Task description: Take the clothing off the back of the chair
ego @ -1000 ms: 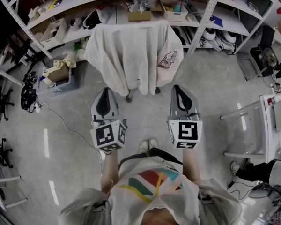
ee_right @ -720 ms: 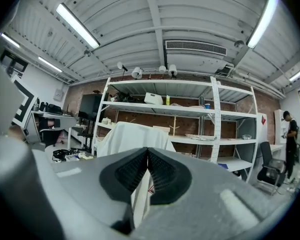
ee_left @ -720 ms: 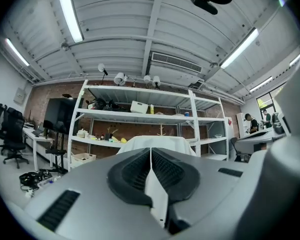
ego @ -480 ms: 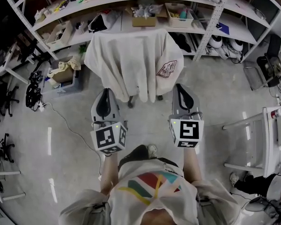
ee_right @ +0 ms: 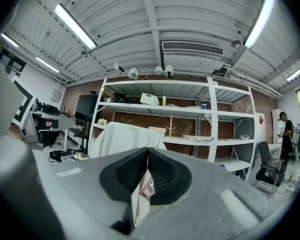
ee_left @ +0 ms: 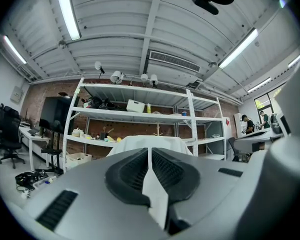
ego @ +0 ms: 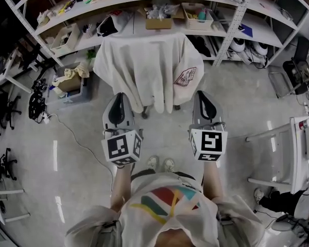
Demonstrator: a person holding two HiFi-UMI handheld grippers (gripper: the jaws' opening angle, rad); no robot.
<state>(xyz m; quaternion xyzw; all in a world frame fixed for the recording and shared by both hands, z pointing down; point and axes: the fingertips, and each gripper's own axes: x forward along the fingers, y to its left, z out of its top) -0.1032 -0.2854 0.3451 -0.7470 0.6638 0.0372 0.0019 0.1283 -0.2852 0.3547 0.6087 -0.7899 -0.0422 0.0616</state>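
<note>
A white garment (ego: 144, 68) with a printed patch on one sleeve hangs over the back of a chair, in front of the shelves. It covers the chair almost wholly; only the castors (ego: 144, 114) show below it. My left gripper (ego: 119, 95) is shut and empty, its tip just short of the garment's lower left hem. My right gripper (ego: 202, 93) is also shut and empty, near the lower right sleeve. In the left gripper view the garment (ee_left: 147, 143) shows above the closed left gripper (ee_left: 149, 150). In the right gripper view the garment (ee_right: 125, 136) lies left of the closed right gripper (ee_right: 148, 150).
A white shelving rack (ego: 232, 19) with boxes and bins stands right behind the chair. On the floor at the left are a grey bin (ego: 72, 89) with cloth and a cable (ego: 74, 138). A white table (ego: 293, 143) stands at the right, office chairs (ego: 2, 112) at the far left.
Both grippers have come a little closer to the chair and the garment's hem. Their jaws stayed shut and empty.
</note>
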